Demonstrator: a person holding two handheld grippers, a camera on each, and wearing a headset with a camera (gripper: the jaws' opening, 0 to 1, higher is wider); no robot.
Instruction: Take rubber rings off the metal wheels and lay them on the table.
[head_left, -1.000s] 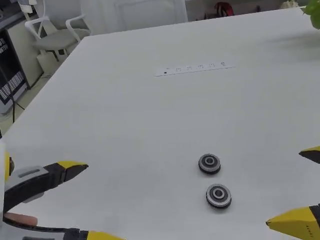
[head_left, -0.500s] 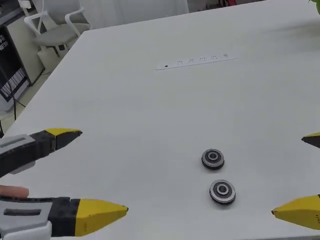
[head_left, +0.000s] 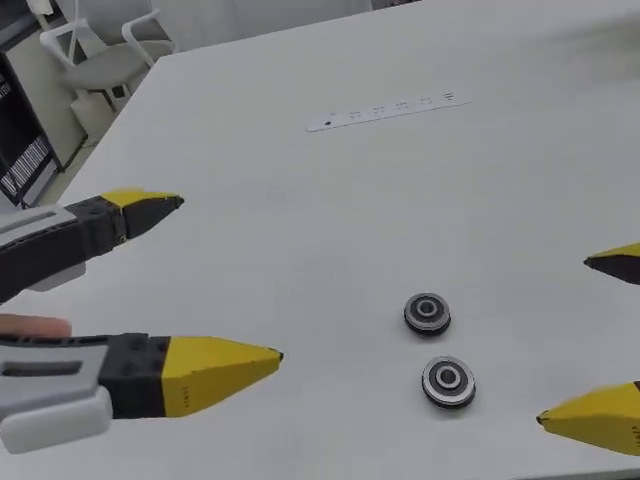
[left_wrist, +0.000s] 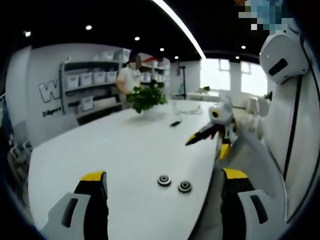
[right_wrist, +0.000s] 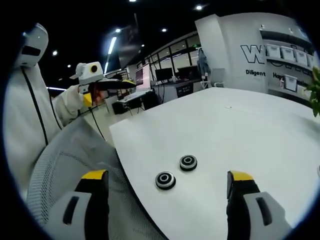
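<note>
Two hand-held grippers reach in over a white table (head_left: 300, 230). Nearest, the left gripper (head_left: 230, 278) has its yellow-tipped jaws spread wide and holds nothing. It has come further forward over the table than a second ago, when it sat low in the corner of the head view. The right gripper (head_left: 563, 340) is also spread wide and empty, placed much as before. Between the grippers, closer to the right one, two metal wheels lie flat with their rubber rings still on. The near wheel (head_left: 447, 382) and the far wheel (head_left: 427, 313) sit close but apart, unmoved. Well beyond both grippers lies a white power strip (head_left: 388, 110), then a chair (head_left: 100, 60).
</note>
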